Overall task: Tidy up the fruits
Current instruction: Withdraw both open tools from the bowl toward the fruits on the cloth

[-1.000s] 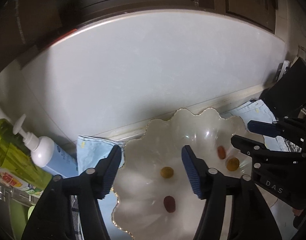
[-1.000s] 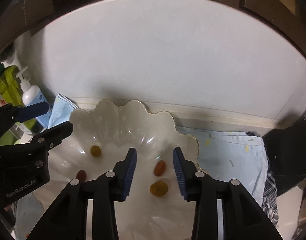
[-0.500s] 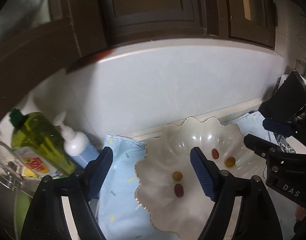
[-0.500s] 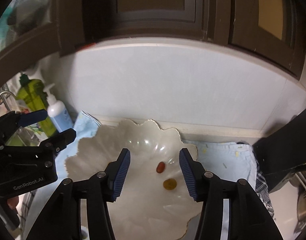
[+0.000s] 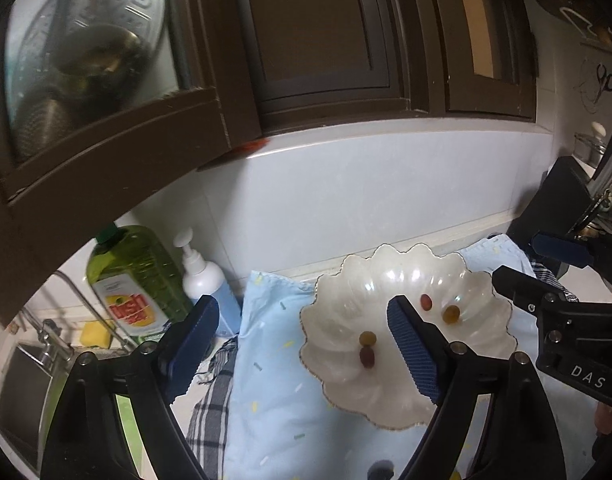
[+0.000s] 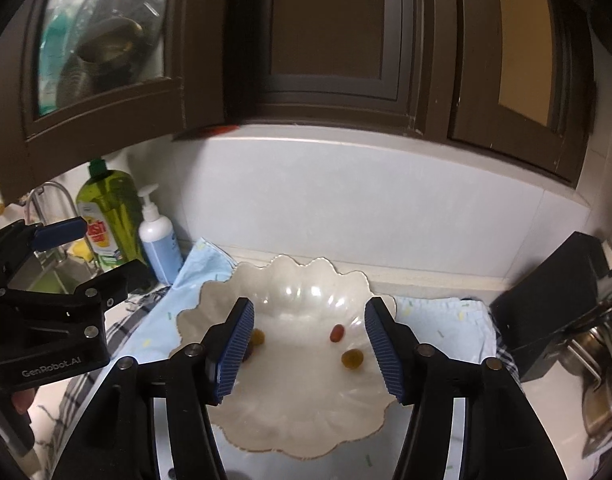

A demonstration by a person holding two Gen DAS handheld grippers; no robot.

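A white scalloped bowl (image 5: 410,400) (image 6: 306,412) sits on a light blue cloth (image 5: 273,392). Several small fruits lie in it: a yellow one (image 5: 367,337) (image 6: 258,336), a dark red one (image 5: 366,357), a red one (image 5: 426,302) (image 6: 337,332) and an orange-yellow one (image 5: 451,314) (image 6: 352,358). My left gripper (image 5: 303,346) is open and empty, held above the bowl's left side. My right gripper (image 6: 308,344) is open and empty, above the bowl's middle. Each gripper shows in the other's view, the right (image 5: 546,272) and the left (image 6: 85,252).
A green dish soap bottle (image 5: 133,280) (image 6: 105,216) and a white pump bottle (image 5: 203,276) (image 6: 157,240) stand at the left by the sink and tap (image 6: 49,196). A black box (image 6: 554,308) and metal pots (image 6: 602,360) are at the right. Dark cabinets (image 6: 330,40) hang overhead.
Both grippers have pulled up and back from the bowl, so the cabinets and bottles come into view. The right gripper's jaws have opened wider. The fruits have not moved.
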